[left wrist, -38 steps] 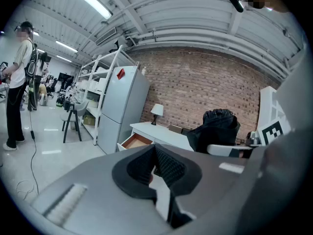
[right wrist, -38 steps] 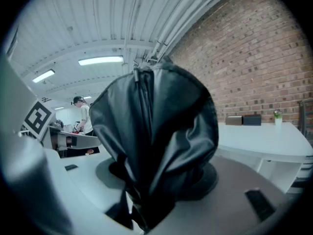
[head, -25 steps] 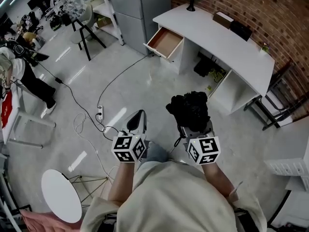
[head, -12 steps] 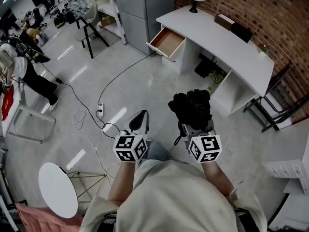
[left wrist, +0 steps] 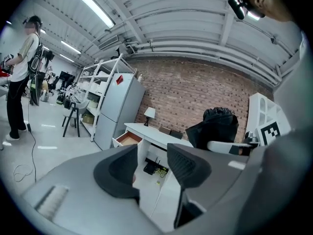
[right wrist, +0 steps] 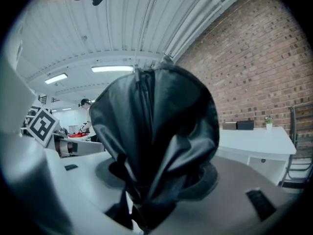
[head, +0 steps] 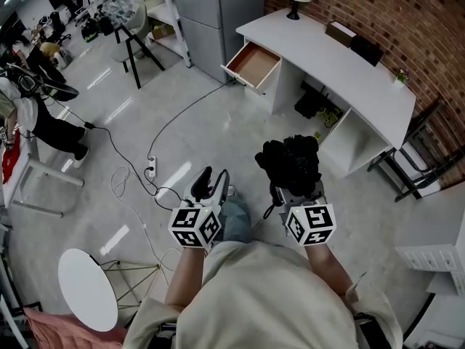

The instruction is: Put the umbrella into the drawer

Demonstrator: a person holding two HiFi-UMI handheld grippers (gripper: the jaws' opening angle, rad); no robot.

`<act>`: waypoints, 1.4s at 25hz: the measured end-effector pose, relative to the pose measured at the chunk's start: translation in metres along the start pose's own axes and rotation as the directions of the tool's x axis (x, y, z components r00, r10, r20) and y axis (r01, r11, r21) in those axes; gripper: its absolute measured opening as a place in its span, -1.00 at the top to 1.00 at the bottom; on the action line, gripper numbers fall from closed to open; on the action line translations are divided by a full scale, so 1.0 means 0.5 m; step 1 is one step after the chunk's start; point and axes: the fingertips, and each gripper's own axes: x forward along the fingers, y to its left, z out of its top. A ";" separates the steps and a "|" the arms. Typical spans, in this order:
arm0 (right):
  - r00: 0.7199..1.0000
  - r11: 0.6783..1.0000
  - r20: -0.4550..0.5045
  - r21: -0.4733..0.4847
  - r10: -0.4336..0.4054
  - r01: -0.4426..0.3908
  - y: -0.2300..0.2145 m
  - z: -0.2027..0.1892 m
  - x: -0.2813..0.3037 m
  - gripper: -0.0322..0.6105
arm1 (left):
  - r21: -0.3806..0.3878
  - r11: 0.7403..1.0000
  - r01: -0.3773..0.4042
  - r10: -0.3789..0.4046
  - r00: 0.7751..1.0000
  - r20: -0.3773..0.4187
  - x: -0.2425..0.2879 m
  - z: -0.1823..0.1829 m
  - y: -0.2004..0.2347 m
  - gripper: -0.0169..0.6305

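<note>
From the head view we look steeply down at the grey floor [head: 218,129]. The white desk [head: 341,57] and its open drawer [head: 253,62] lie well ahead near the frame's top, along the brick wall [head: 392,6]. Our left gripper view sits low and looks nearly level across the room at the drawer end of that same desk, well off. Our right gripper view faces much the same way but sits right up against the umbrella [right wrist: 156,131], which fills its middle. Only one end of the desk top shows at its right edge. All three views share the desk and the brick wall.
</note>
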 end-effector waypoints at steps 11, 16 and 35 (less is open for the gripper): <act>1.000 1.000 -0.006 0.001 -0.012 0.012 -0.113 0.028 0.229 0.14 | 0.013 1.000 -0.016 0.016 1.000 -0.010 0.227 0.038 0.119 -0.19; 1.000 1.000 0.000 0.003 -0.030 0.030 -0.162 0.070 0.364 0.14 | 0.007 1.000 0.000 0.000 1.000 -0.011 0.349 0.097 0.186 -0.31; 0.992 0.992 0.000 0.014 -0.124 0.124 -0.251 0.151 0.810 0.14 | 0.047 0.996 0.070 -0.068 0.996 -0.051 0.679 0.254 0.458 -0.31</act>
